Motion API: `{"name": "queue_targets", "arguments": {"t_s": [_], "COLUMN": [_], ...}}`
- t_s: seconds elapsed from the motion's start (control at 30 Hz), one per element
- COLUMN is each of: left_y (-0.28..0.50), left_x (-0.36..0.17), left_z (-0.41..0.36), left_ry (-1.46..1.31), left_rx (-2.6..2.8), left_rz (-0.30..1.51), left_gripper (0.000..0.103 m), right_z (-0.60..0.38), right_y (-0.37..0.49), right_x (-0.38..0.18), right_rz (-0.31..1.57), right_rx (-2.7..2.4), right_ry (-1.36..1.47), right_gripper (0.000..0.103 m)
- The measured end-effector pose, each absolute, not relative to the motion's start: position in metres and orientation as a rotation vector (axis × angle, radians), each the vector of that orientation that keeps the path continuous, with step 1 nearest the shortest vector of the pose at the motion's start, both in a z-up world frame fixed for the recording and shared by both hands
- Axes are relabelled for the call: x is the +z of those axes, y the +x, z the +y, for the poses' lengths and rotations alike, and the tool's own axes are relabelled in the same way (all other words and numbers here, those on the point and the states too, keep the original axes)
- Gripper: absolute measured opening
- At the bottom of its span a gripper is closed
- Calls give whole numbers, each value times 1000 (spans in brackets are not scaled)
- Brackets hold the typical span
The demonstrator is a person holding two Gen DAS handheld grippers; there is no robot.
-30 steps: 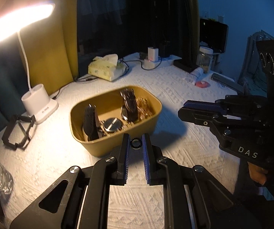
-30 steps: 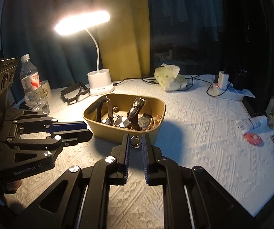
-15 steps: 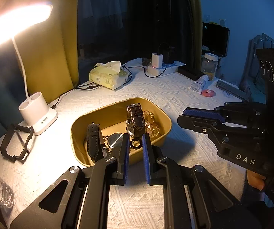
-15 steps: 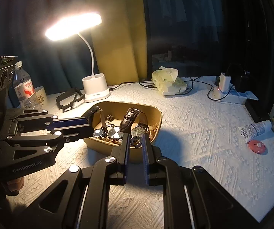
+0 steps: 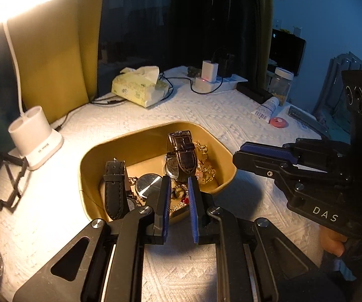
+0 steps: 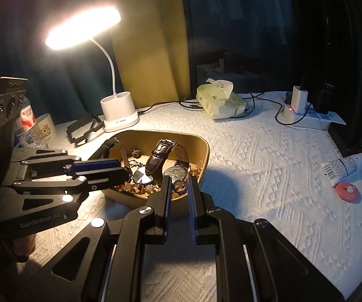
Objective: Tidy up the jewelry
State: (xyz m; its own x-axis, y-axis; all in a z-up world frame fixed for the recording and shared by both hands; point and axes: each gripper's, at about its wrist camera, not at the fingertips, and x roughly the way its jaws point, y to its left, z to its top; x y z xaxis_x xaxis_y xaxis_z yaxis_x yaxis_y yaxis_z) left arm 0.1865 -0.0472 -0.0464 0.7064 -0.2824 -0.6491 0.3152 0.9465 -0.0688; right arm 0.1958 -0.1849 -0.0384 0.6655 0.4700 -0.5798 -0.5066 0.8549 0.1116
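A mustard-yellow tray (image 5: 221, 148) (image 6: 203, 148) on the white cloth holds several watches, gold chains and beads. My left gripper (image 5: 178, 181) hangs over the tray's near edge with its jaws a little apart and nothing between them. My right gripper (image 6: 179, 185) is shut on a small dark ring (image 6: 181, 186) held over the tray's near right side. A brown-strap watch (image 5: 182, 154) (image 6: 160, 156) stands up in the tray, and a black-strap watch (image 5: 114, 188) leans at its left.
A lit white desk lamp (image 5: 33, 138) (image 6: 119, 113) stands behind the tray, with black frames (image 5: 3, 178) beside it. A tissue pack (image 5: 140, 88), charger and cables (image 5: 206, 80), a jar (image 5: 280, 85), a tube (image 5: 266, 108) and a pink disc (image 5: 278, 122) lie further back. A bottle (image 6: 27, 118) stands left.
Both grippers moved forward over the tray. The ring that was between the left gripper's fingers is gone from them. The right gripper still holds its ring.
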Motion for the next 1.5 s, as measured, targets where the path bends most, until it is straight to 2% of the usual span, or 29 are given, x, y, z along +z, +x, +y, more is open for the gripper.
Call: {"name": "queue_targets", "arguments": {"t_s": [0.43, 0.6, 0.8, 1.5], "left_y": [185, 181, 174, 130], "left_x": [-47, -41, -37, -33], "left_z": [-32, -26, -16, 5], "left_ry": [-5, -28, -58, -61], "left_rx": [-327, -343, -328, -258], "left_rz": [687, 665, 635, 612], "left_gripper": [17, 37, 47, 50], "right_z": [-169, -162, -159, -159], "right_y": [206, 205, 205, 166], "right_x": [-45, -48, -48, -40], "right_rz": [678, 691, 707, 692], "right_rx": [555, 538, 524, 480], "right_ry": [-76, -115, -122, -148], "right_gripper": [12, 12, 13, 15]}}
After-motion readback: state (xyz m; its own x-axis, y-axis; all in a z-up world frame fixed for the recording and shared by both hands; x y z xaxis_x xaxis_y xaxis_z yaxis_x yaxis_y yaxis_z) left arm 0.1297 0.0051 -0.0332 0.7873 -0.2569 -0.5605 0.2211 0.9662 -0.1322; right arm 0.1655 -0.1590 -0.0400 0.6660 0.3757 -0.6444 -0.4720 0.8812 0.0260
